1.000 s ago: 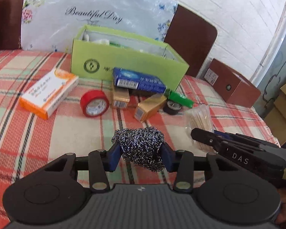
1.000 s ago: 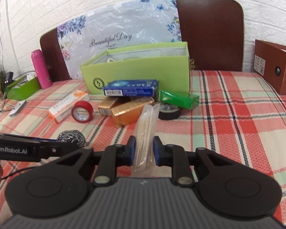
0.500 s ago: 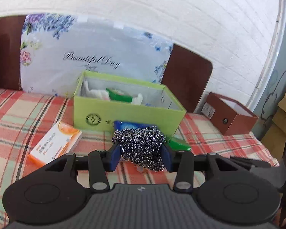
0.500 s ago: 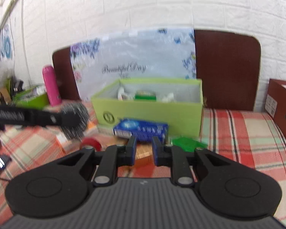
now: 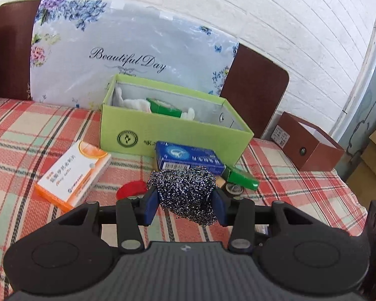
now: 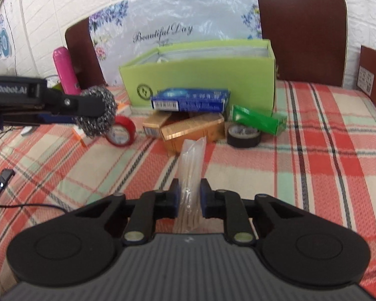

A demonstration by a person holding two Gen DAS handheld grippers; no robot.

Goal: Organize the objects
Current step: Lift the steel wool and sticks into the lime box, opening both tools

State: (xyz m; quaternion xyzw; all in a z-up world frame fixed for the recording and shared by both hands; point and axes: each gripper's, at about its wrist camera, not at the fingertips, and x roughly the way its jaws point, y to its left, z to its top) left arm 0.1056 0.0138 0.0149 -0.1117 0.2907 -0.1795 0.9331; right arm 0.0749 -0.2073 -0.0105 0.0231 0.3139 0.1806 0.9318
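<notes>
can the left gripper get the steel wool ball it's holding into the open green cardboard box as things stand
Probably yes. The left gripper grips the steel wool ball off the table, and the green cardboard box straight ahead is open-topped with room left inside.

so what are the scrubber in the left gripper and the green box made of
Scouring ball: looks like coiled steel wire, shiny silver-grey; tangled glinting strands, squashed a little between the left gripper pads. Green box: probably cardboard, smooth matte lime outside with a printed logo, pale, perhaps silvery lining; thin folded walls.
</notes>
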